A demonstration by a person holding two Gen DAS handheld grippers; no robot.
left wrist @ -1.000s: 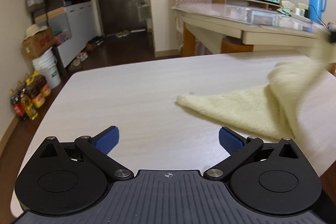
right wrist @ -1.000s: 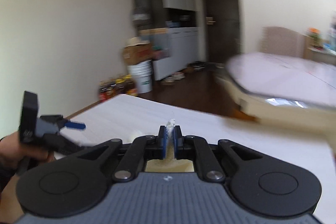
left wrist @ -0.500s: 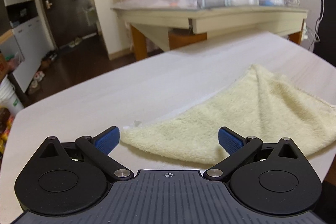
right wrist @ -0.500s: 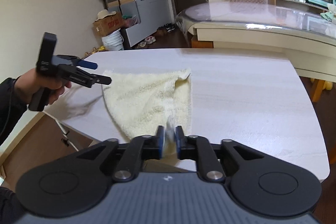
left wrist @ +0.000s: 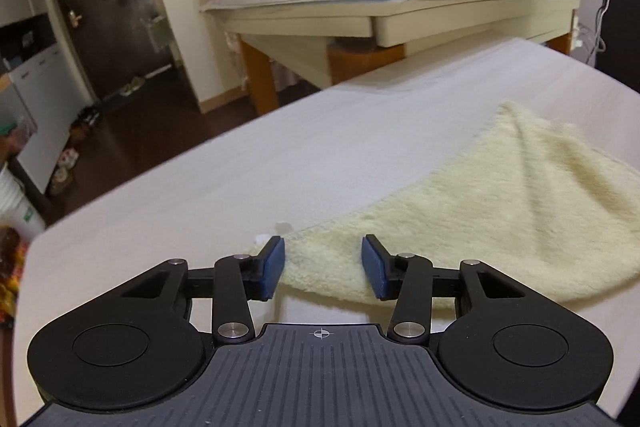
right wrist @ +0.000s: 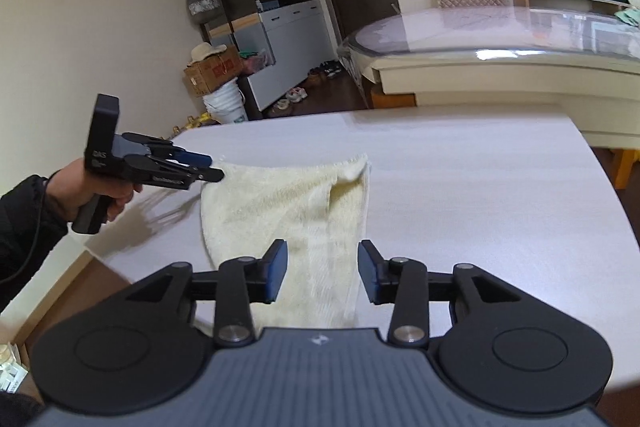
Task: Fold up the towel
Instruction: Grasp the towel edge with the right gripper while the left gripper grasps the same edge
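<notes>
A pale yellow towel [right wrist: 288, 211] lies rumpled at centre frame on the white table [right wrist: 480, 187]. Left tongs [left wrist: 323, 265] gape wide around its near corner; right tongs [right wrist: 322, 271] gape wide above its near end. A clean fold likely needs the cloth pinched right at the hem.

Bare pale wood-grain tabletop [right wrist: 472, 187] right of and beyond cream fluffy towel [right wrist: 288, 203]; black left gripper [right wrist: 200, 169] crowding towel's left corner.
</notes>
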